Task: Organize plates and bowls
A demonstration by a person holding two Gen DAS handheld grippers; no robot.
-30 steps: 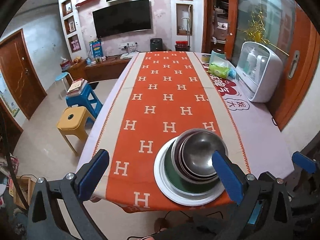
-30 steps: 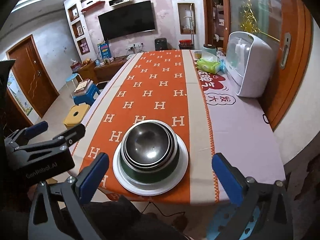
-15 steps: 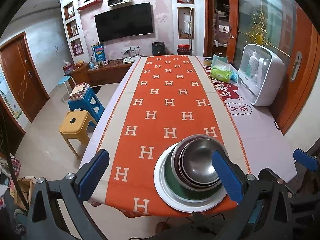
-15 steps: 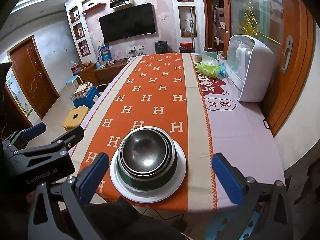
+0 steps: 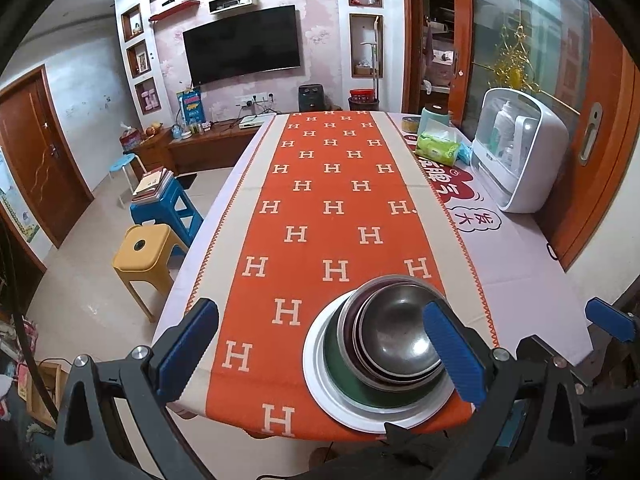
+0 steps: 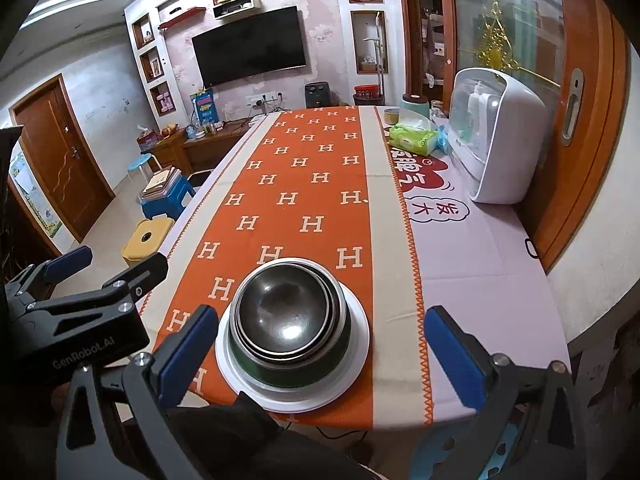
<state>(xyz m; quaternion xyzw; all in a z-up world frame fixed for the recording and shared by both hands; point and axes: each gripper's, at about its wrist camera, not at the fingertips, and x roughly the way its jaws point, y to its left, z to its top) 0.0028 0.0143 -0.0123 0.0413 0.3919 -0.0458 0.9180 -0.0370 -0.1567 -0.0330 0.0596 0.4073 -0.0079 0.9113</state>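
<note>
A long table (image 6: pixel 492 280) fills both views, covered by an orange runner (image 6: pixel 296 200) w/ white H letters. At the near end sits the task's stack: steel bowls (image 6: pixel 286 312) nested inside a green bowl (image 6: pixel 280 374), all resting on a white plate (image 6: pixel 358 354). The plate lies right at the table's front edge, its near rim almost over the drop. Nesting small into large on the flat plate looks deliberate: it gives 1 compact, stable pile, so the sorting seems done or nearly so.

Both tongs are released, jaws spread wide, gripping nothing. The right tongs (image 6: pixel 320 354) hang in front of the stack, which shows between the blue pads w/o touching them. The left tongs (image 5: pixel 320 354) sit off to the stack's left; 1 pad overlaps the bowls in view only. Both seem held back from the table, probably to leave the pile undisturbed.

Hard to tell: how many steel bowls are nested, perhaps 3 or 4, as only rims show. A dark sleeve or cloth hides the plate's near rim in both views. A white appliance (image 6: pixel 496 136) and green wipes pack (image 6: pixel 412 138) stand at the far right; contents unclear.
</note>
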